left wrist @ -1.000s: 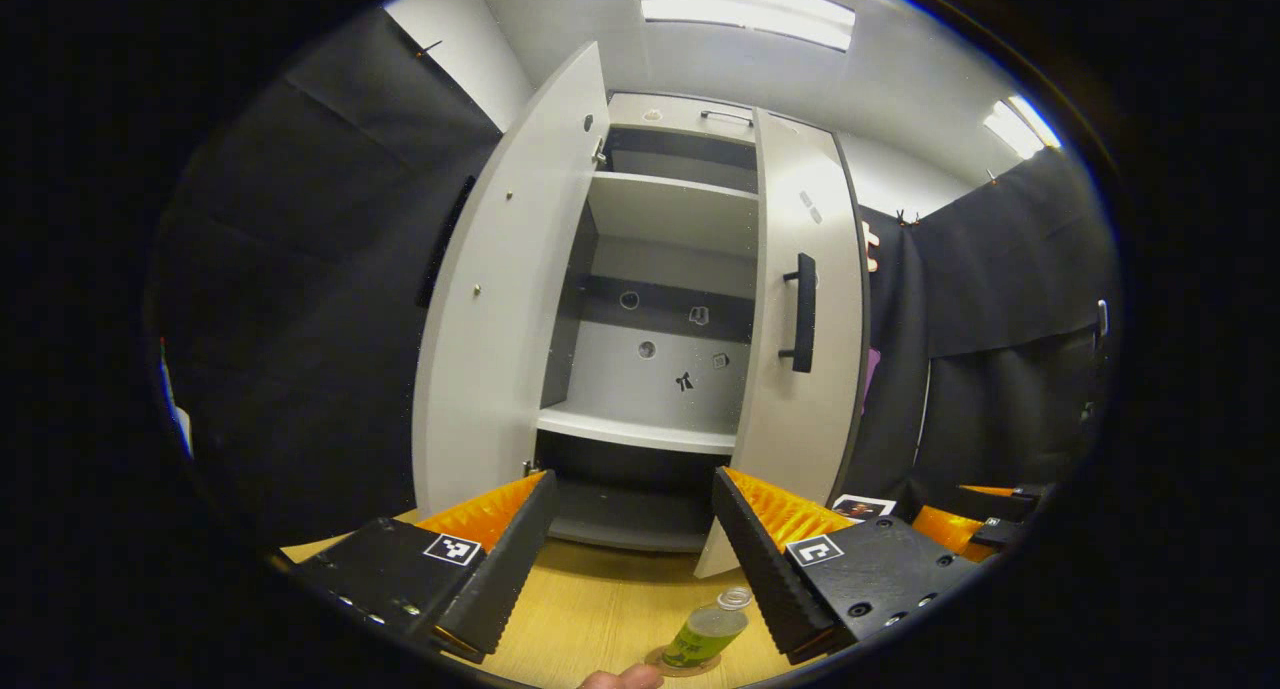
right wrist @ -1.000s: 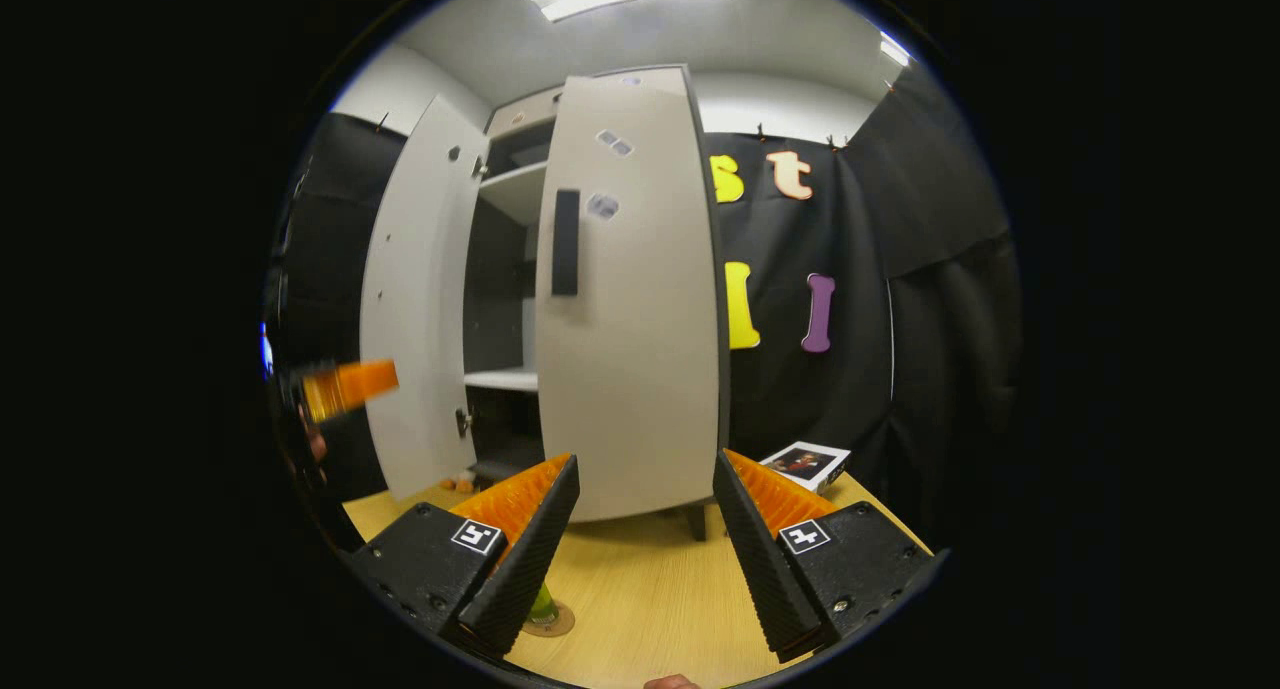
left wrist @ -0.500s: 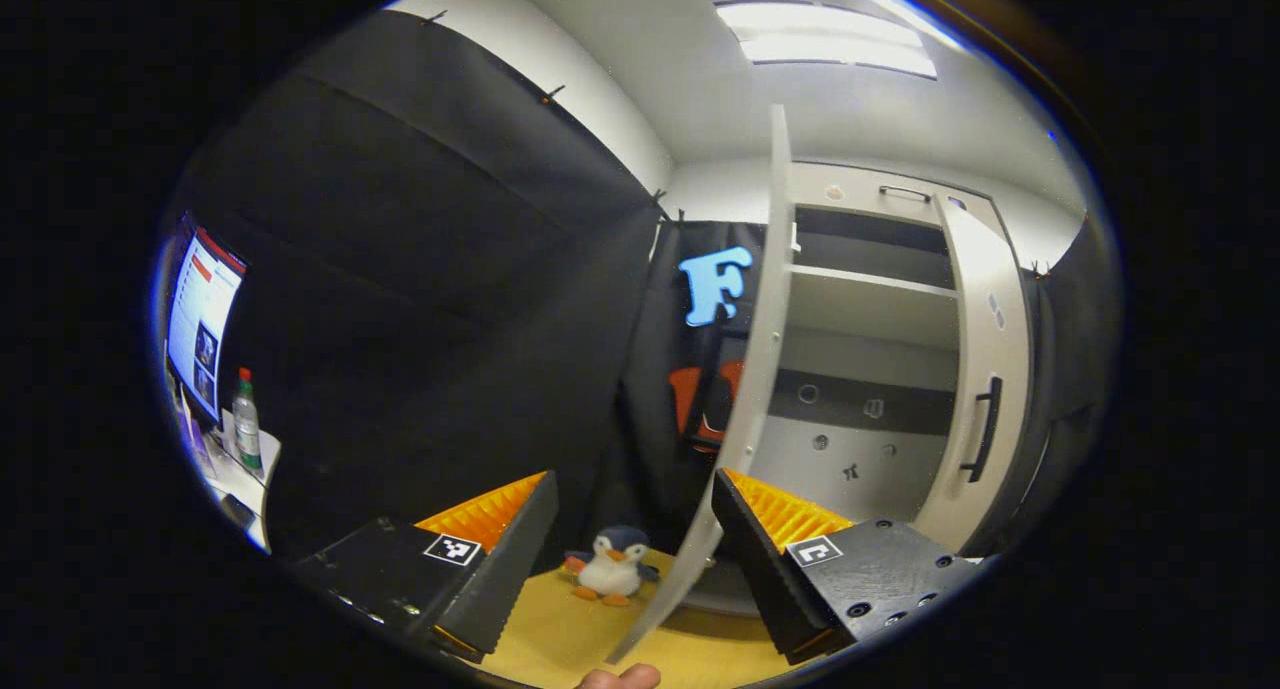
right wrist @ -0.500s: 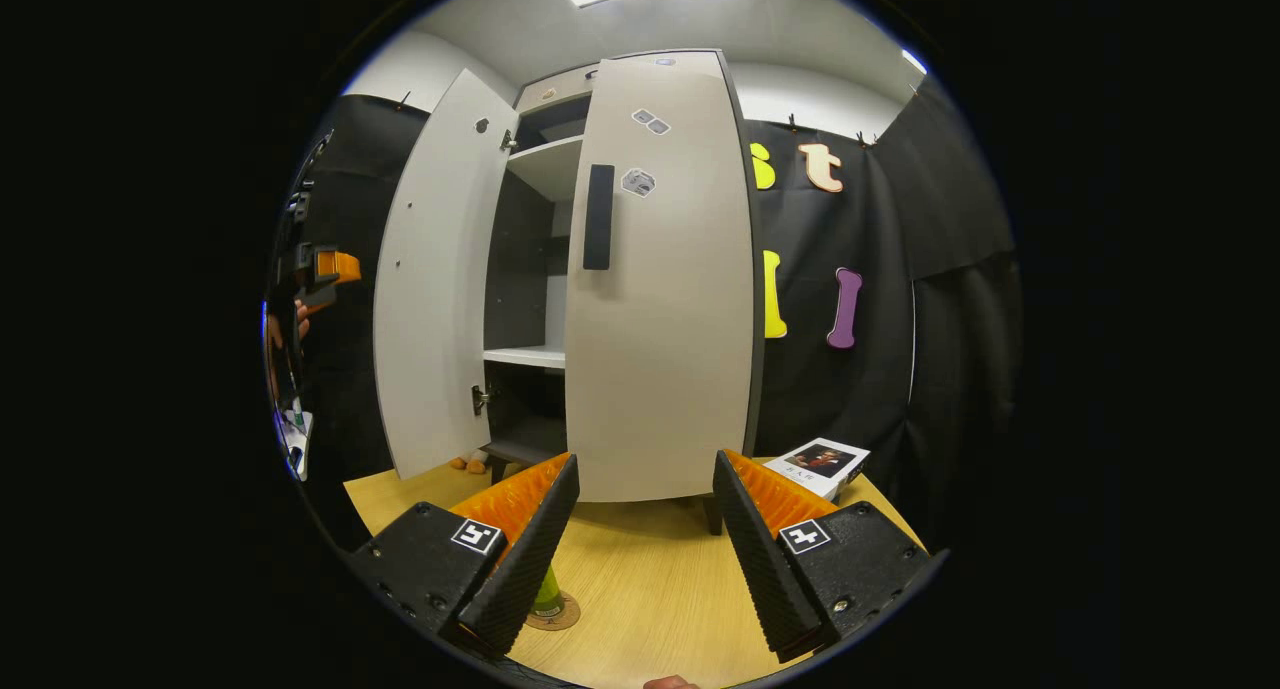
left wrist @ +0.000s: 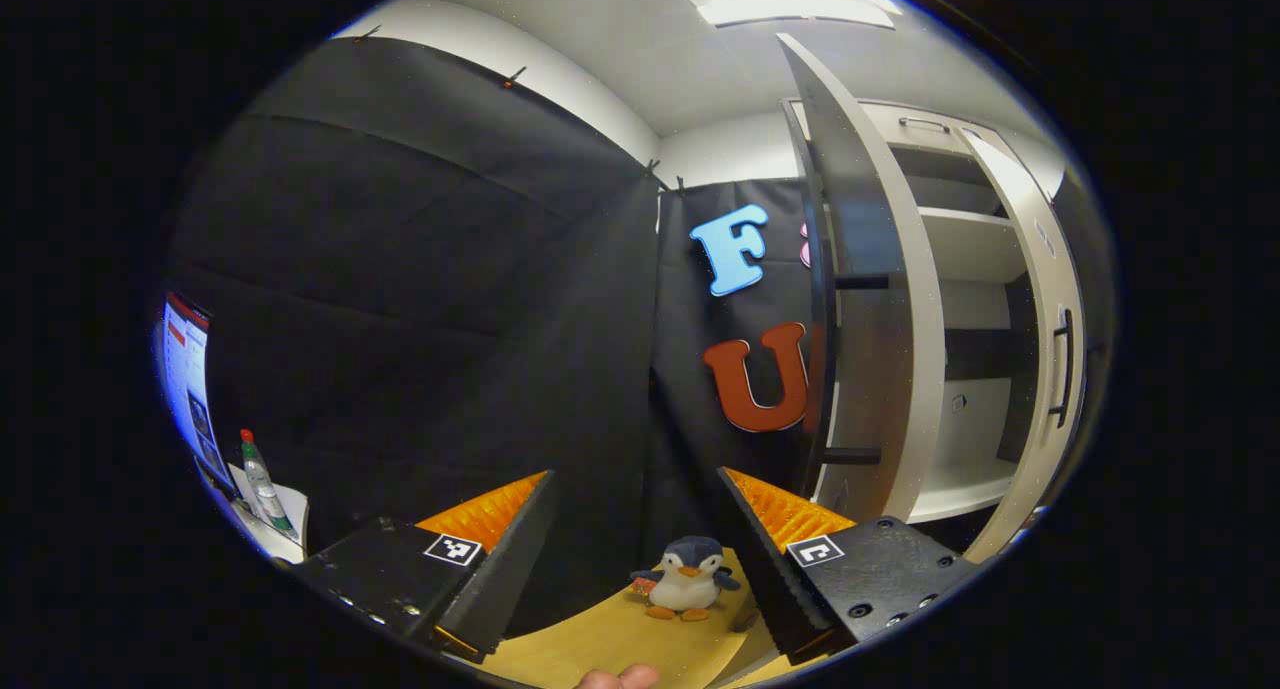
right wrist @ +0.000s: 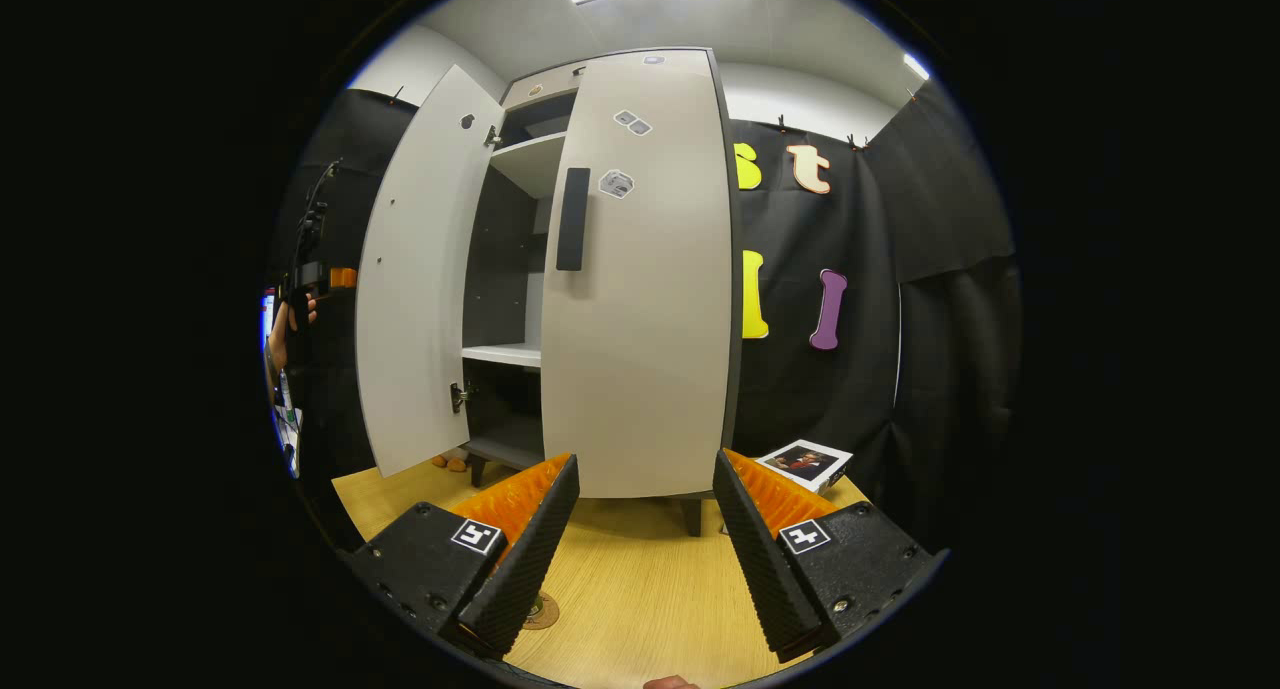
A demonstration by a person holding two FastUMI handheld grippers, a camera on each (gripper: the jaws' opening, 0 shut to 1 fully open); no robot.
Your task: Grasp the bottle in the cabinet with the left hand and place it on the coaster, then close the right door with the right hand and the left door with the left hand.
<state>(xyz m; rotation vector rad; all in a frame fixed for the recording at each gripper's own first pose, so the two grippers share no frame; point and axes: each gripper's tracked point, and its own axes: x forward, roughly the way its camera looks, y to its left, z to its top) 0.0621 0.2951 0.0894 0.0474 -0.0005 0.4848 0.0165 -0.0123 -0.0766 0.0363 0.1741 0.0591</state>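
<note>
In the left gripper view my left gripper [left wrist: 634, 474] is open and holds nothing. It sits to the left of the open left door [left wrist: 865, 299], whose outer face and black handle [left wrist: 828, 369] I see almost edge-on. Past that door are the cabinet shelves [left wrist: 965, 244] and the right door [left wrist: 1045, 369]. In the right gripper view my right gripper [right wrist: 646, 459] is open and empty, facing the right door [right wrist: 640, 299], which looks shut or nearly so, a little way back from it. The left door [right wrist: 415, 269] stands wide open. A rim of the coaster [right wrist: 543, 610] shows behind my right gripper's left finger; the bottle is hidden.
A toy penguin [left wrist: 688, 579] sits on the wooden table [right wrist: 640, 589] just ahead of the left gripper. A hand [right wrist: 283, 324] holds the left gripper [right wrist: 325, 274] far left. A book [right wrist: 805, 464] lies right of the cabinet. A monitor [left wrist: 185, 369] and spray bottle [left wrist: 260, 479] stand at left.
The left gripper swung left, from facing the cabinet's inside to the outer side of the left door. The right gripper has drawn back slightly from the right door.
</note>
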